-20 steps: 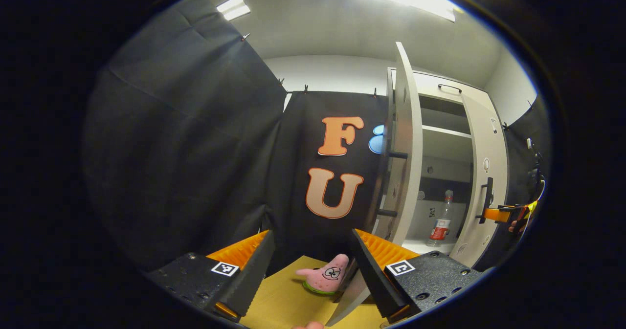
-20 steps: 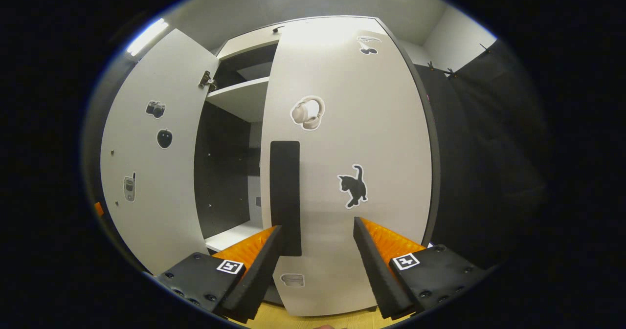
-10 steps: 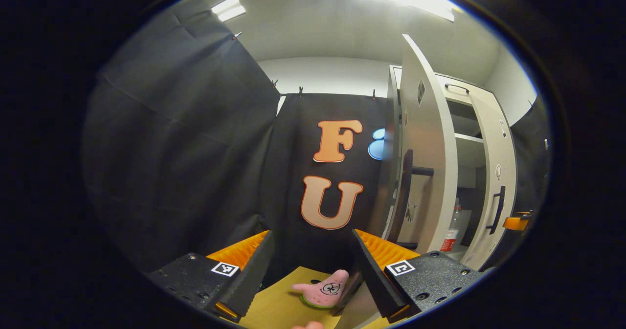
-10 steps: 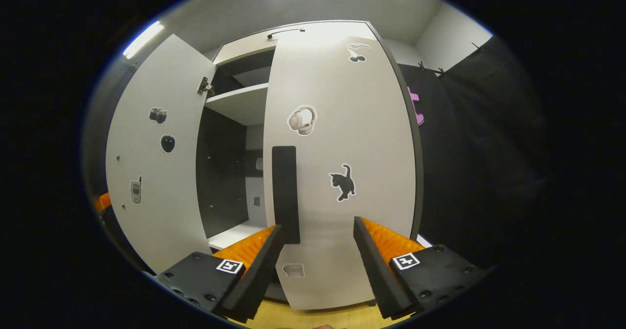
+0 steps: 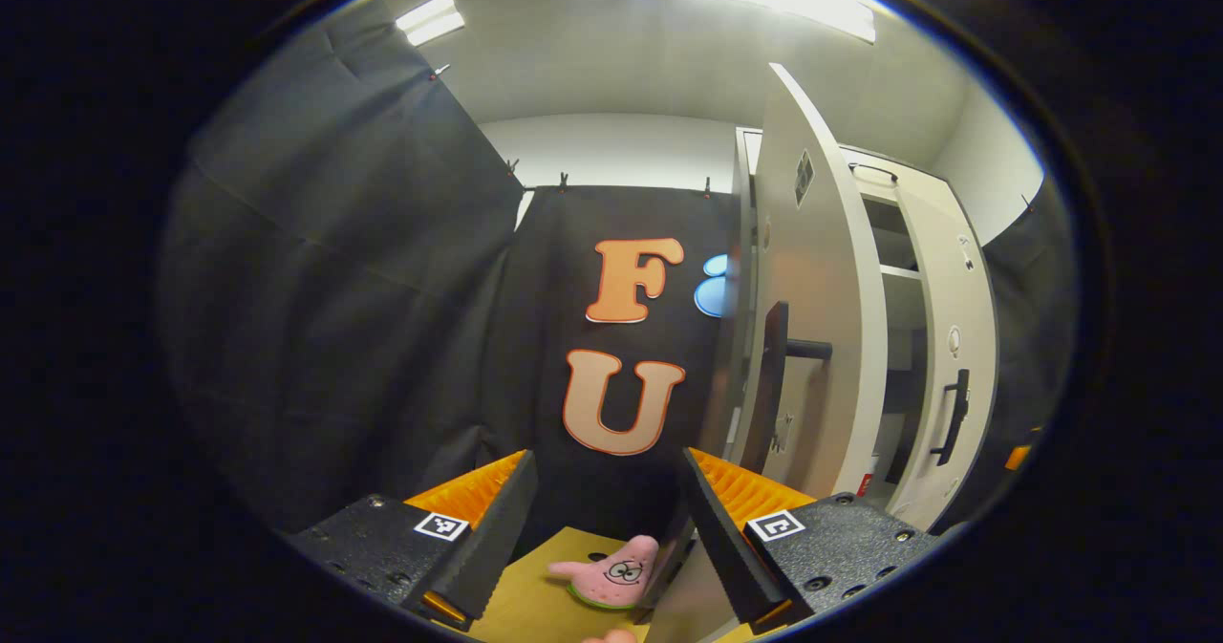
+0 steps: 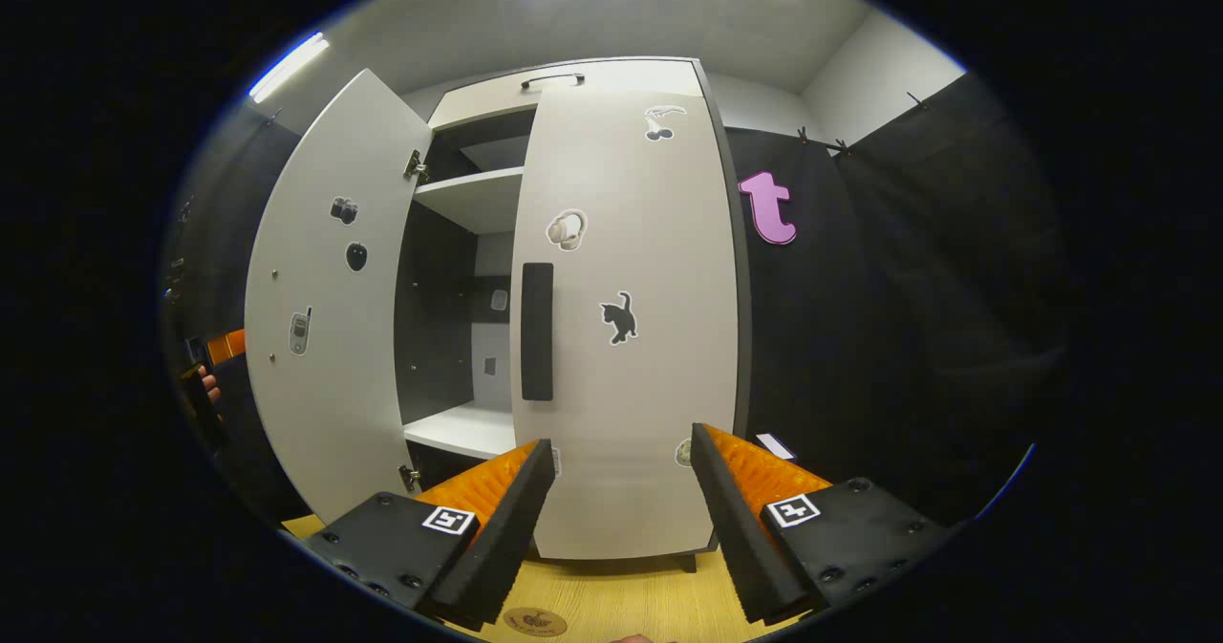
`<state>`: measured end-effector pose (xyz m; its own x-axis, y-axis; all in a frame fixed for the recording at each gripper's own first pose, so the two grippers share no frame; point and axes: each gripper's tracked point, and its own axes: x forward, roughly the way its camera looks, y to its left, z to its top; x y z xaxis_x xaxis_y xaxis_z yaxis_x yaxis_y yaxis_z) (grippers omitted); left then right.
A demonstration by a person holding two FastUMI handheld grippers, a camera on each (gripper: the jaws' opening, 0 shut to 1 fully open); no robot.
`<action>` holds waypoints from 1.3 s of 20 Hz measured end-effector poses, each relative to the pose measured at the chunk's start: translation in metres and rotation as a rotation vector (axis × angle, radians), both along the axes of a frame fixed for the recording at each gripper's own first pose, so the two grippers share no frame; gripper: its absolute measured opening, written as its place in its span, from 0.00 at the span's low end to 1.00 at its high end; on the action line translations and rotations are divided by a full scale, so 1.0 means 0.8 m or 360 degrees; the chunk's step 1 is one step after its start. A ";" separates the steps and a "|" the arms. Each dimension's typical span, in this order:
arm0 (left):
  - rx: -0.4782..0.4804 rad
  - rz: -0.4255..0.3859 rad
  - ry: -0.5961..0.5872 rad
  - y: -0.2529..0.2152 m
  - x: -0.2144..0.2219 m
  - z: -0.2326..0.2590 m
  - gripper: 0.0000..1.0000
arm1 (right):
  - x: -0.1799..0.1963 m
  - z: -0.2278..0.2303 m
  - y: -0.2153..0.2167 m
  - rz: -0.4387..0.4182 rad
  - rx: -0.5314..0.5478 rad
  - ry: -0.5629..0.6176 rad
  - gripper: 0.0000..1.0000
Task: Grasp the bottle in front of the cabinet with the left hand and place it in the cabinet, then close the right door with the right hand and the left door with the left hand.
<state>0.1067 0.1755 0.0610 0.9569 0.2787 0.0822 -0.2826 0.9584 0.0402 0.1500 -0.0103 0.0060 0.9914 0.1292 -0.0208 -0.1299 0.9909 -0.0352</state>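
One red-labelled bottle (image 5: 868, 483) barely visible behind ajar left door (image 5: 812, 318).

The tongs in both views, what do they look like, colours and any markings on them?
The left tongs and right tongs look alike: two wedge-shaped black fingers with dark foam faces and ribbed orange panels behind them. Each finger sits on a black block with screw heads, bearing a small square black-and-white tag. No cables or sleeves are visible.
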 end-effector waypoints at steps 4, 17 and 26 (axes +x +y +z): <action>-0.0029 -0.0078 0.0005 -0.047 0.002 -0.008 0.91 | -0.015 -0.002 -0.029 -0.0033 0.0021 0.0011 0.95; -0.0104 -0.0437 0.0103 -0.218 0.075 -0.050 0.94 | -0.061 -0.002 -0.116 -0.0185 0.0025 0.0014 0.95; -0.0165 -0.0536 0.0141 -0.264 0.123 -0.075 0.94 | -0.073 -0.006 -0.146 -0.0265 0.0025 0.0027 0.95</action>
